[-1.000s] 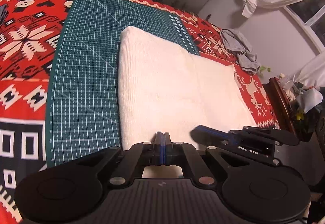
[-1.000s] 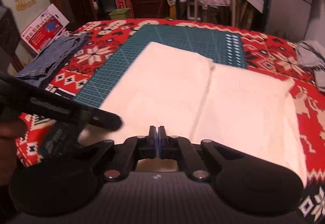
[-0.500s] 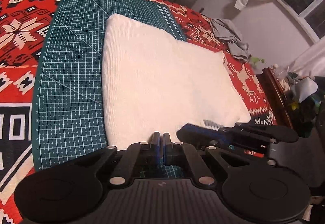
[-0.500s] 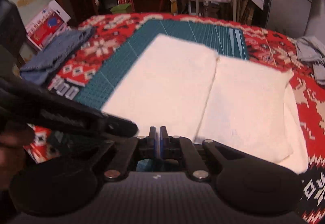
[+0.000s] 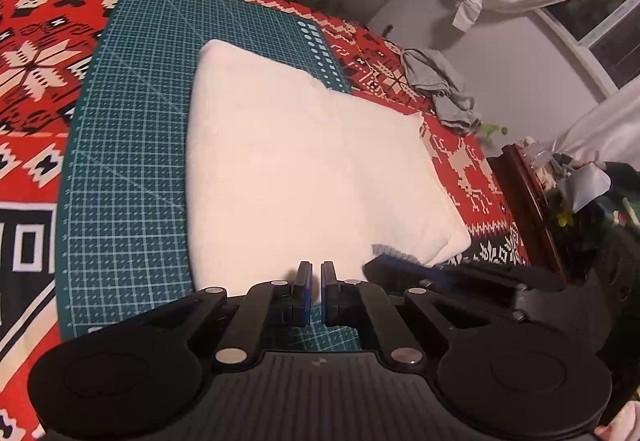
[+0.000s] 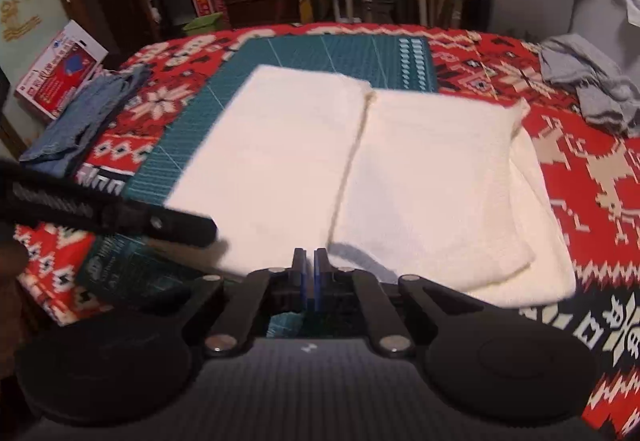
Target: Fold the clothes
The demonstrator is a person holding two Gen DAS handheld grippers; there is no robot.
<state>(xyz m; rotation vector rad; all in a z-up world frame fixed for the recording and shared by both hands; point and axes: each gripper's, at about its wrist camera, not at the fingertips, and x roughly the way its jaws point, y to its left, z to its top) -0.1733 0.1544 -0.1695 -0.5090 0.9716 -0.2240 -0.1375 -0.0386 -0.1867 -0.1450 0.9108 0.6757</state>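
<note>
Cream garment point(image 5: 304, 169) lies dead ahead of both the left gripper point(image 5: 316, 291) and right gripper point(image 6: 309, 273), near hem at their tips, jaws slightly parted, holding nothing.

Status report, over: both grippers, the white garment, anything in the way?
Left gripper and right gripper slightly open, empty, at near edge of white garment. Garment folded flat on green mat. Nothing in the way.

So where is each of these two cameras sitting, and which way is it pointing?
Left wrist view: sits on the left tool, looking forward over the folded cream knitted garment on the green gridded cutting mat; the right tool shows at right.
Right wrist view: sits on the right tool, facing the same garment; the left tool and part of a hand show at left.
Shared: garment, mat, red patterned blanket, crumpled grey cloth.
</note>
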